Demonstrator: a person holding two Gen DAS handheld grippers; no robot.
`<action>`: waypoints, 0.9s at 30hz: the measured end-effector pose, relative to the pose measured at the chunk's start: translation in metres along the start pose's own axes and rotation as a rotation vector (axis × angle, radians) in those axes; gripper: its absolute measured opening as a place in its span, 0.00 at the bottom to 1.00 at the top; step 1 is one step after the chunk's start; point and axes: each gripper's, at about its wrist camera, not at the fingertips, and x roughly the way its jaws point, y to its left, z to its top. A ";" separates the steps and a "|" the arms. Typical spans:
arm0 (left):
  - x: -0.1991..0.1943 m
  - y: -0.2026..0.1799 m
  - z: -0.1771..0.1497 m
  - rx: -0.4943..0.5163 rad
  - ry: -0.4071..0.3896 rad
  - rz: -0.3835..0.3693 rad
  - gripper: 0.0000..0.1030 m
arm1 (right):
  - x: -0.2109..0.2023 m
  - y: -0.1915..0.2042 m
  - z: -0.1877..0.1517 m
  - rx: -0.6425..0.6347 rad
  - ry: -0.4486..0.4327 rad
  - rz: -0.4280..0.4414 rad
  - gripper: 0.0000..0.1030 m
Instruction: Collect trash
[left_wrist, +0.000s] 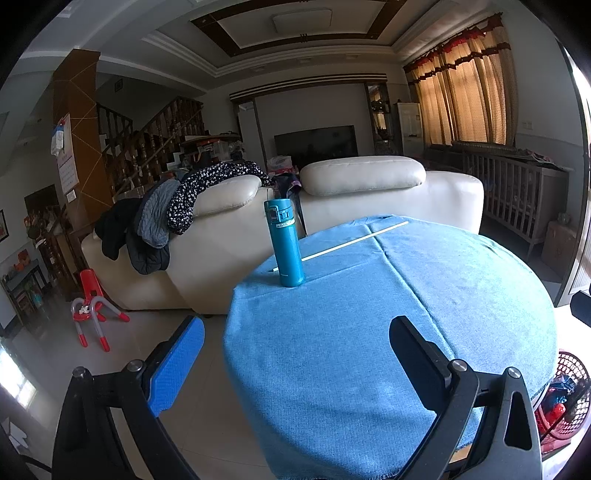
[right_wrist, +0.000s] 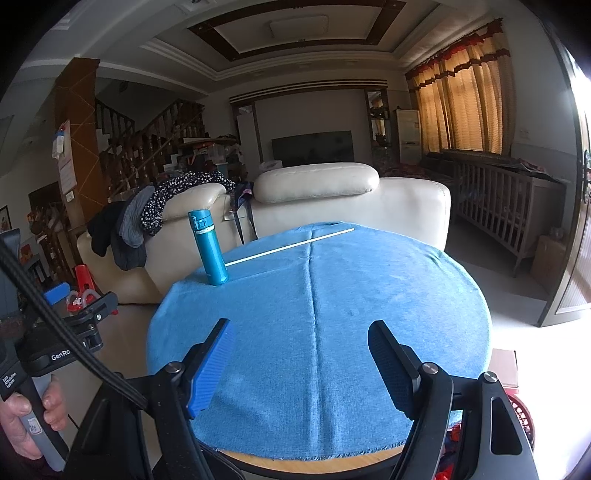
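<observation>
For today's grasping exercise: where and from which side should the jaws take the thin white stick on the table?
Grip the thin white stick near its bare middle, coming from above with the jaws straddling its width. It lies flat on the blue cloth, and its left end runs close behind the bottle.

Both your wrist cams sit low at the near edge of the round table (right_wrist: 424, 288), tilted slightly down along their fingers toward the sofa (right_wrist: 406, 206). Your left cam sits further left, off the table's left rim. Your right cam is near centred on the cloth seam. Both share the teal bottle (left_wrist: 285, 243), white stick (left_wrist: 354, 240), sofa and TV wall.
</observation>
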 end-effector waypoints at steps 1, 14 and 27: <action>0.000 0.000 0.000 0.000 0.000 -0.001 0.97 | 0.000 0.001 0.000 -0.001 0.001 0.001 0.76; -0.001 0.001 0.001 -0.002 0.003 -0.003 0.97 | 0.005 0.003 0.000 -0.012 0.008 0.007 0.76; 0.000 0.001 0.002 -0.007 0.005 -0.001 0.97 | 0.006 0.003 0.002 -0.021 0.012 0.011 0.76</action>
